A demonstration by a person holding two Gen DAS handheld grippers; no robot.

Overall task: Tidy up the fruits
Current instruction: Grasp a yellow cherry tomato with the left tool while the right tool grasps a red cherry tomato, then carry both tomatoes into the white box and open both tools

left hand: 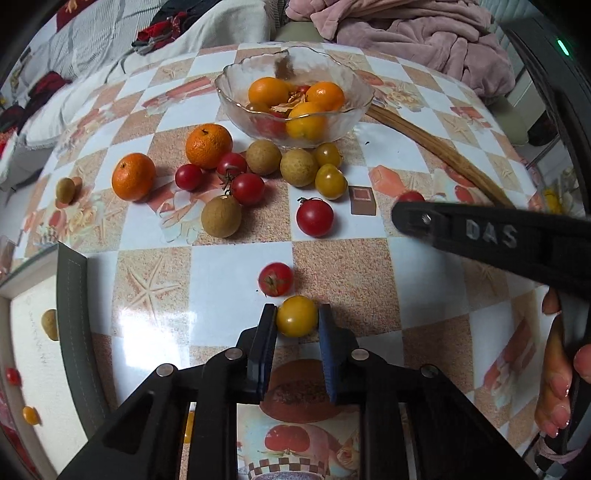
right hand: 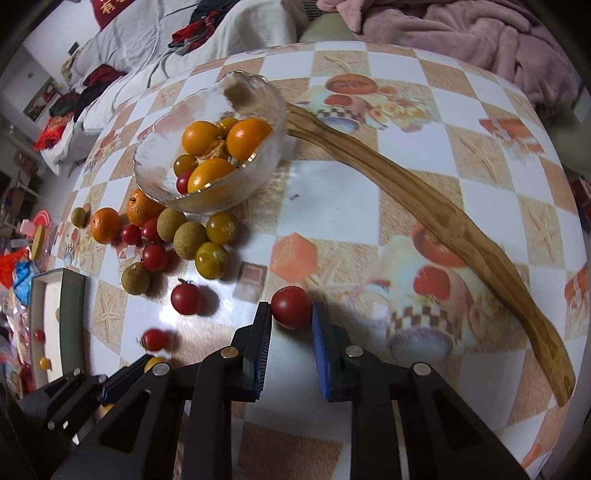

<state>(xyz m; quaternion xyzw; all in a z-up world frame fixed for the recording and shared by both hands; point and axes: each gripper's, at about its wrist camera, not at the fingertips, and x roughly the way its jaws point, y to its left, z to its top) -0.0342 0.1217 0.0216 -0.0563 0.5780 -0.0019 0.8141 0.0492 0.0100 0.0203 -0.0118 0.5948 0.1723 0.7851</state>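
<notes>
My left gripper (left hand: 297, 318) points down at the checked tablecloth and is shut on a small yellow tomato (left hand: 297, 314), one pad on each side. A red cherry tomato (left hand: 275, 279) lies just beyond it. In the right wrist view my right gripper (right hand: 291, 312) is shut on a red cherry tomato (right hand: 291, 305) that rests on the table. A glass bowl (left hand: 226, 96) at the back holds oranges and small tomatoes. In front of it lie two mandarins (left hand: 208, 146), brown longans (left hand: 221, 216), yellow tomatoes (left hand: 330, 181) and several red ones (left hand: 314, 217).
A long curved wooden piece (right hand: 443, 221) runs from the bowl to the right table edge. A white tray with a grey rim (left hand: 72, 314) at the left holds a few small fruits. Pink blanket (left hand: 406, 33) and bedding lie behind the table. Fingers of a hand (left hand: 554, 387) show at right.
</notes>
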